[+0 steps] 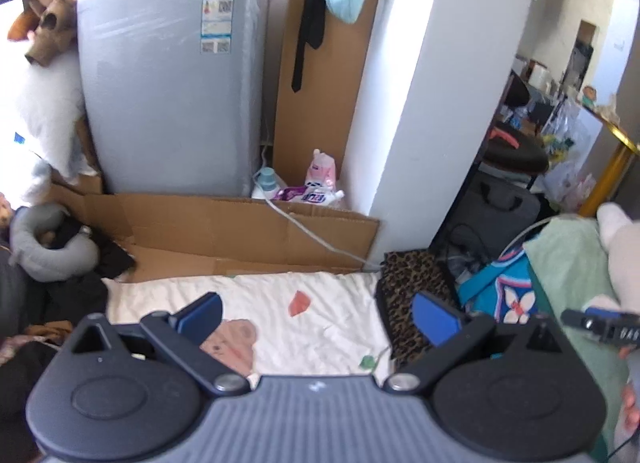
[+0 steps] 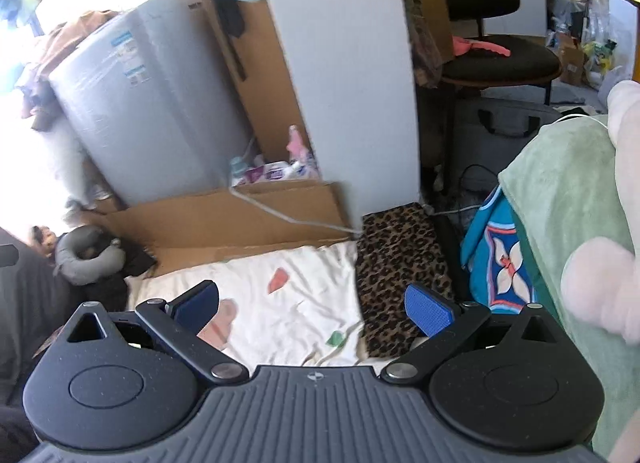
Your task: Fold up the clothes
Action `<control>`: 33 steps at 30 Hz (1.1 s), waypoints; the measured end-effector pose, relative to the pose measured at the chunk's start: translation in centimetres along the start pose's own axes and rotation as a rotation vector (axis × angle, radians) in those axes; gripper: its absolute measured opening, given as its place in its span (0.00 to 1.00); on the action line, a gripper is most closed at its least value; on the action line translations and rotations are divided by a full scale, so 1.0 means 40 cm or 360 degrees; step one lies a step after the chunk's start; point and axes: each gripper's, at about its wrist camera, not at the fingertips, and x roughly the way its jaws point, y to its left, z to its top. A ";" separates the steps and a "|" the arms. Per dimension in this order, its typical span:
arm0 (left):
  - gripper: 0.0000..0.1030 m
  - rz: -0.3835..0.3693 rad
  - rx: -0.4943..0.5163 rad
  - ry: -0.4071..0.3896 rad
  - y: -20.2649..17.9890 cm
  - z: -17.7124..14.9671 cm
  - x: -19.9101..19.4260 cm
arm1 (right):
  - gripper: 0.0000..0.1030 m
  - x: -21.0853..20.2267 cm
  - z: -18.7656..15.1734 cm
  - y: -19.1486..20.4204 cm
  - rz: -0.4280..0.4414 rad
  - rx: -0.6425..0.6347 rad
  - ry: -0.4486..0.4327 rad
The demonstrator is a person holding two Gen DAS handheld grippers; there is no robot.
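Observation:
A white cloth with a bear print (image 1: 288, 323) lies spread flat below me; it also shows in the right wrist view (image 2: 280, 303). A folded leopard-print garment (image 1: 412, 291) lies along its right edge, also in the right wrist view (image 2: 396, 271). My left gripper (image 1: 318, 319) is open and empty, held above the white cloth. My right gripper (image 2: 312, 309) is open and empty, also above the cloth. Part of the right gripper (image 1: 600, 323) shows at the right edge of the left wrist view.
A grey washing machine (image 1: 172, 91) and flattened cardboard (image 1: 248, 231) stand behind the cloth. A white pillar (image 1: 432, 75) rises at centre right. A grey neck pillow (image 1: 48, 247) lies at left. A green towel (image 2: 568, 215) and blue floral bag (image 2: 500, 263) are at right.

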 end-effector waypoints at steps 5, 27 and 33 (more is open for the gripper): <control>1.00 0.0034 0.0032 -0.0025 0.009 -0.033 -0.107 | 0.99 -0.056 -0.020 0.032 0.0068 -0.0026 -0.0005; 1.00 0.0374 -0.0281 -0.0118 0.078 -0.226 -0.245 | 0.99 -0.098 -0.136 0.222 0.0278 -0.0166 -0.0011; 1.00 0.0456 -0.0324 -0.0074 0.129 -0.284 -0.220 | 0.99 -0.090 -0.139 0.289 0.0308 -0.0225 0.0013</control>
